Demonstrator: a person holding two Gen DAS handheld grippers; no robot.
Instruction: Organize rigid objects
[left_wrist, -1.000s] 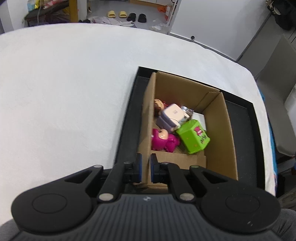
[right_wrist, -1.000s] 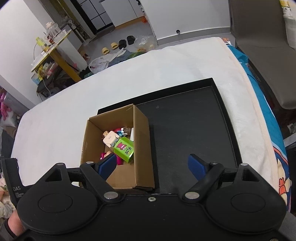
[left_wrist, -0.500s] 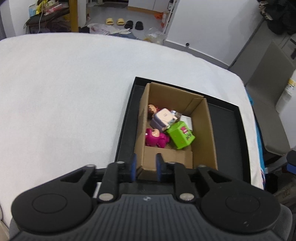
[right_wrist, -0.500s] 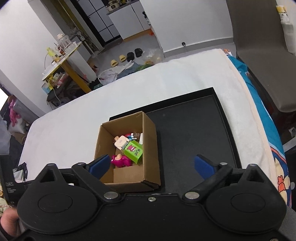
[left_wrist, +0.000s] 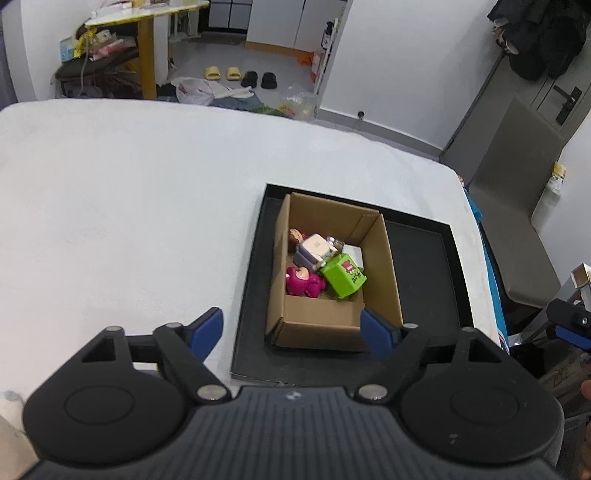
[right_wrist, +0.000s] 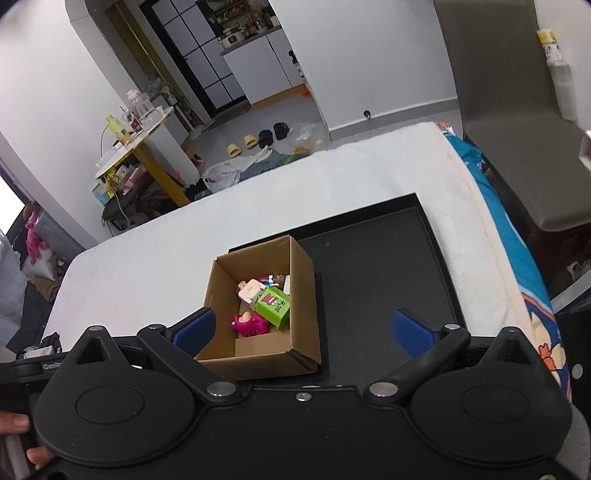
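- The left tongs (left_wrist: 291, 330) stand wide open with nothing between the blue pads (left_wrist: 207, 328), held above the near end of the cardboard box (left_wrist: 332, 326).
- The right tongs (right_wrist: 303, 328) are also spread wide and hold nothing; one blue pad (right_wrist: 194, 326) lies over the box's near left corner in that view, the other over the tray.
- The cardboard box (right_wrist: 301, 314) sits open-topped in the left part of a black tray (left_wrist: 428, 266), which rests on the white surface (left_wrist: 129, 221).
- Inside the box lie a green carton (left_wrist: 343, 276), tilted, a magenta figure (left_wrist: 304, 282) just beside it toward the near wall, and a white block (left_wrist: 314, 247) behind them.
- A small doll's head (left_wrist: 295, 235) shows at the far left of the pile, touching the white block.
- The right part of the tray (right_wrist: 380, 266) is bare black.
- A grey chair (right_wrist: 517, 122) stands beyond the surface's right edge.
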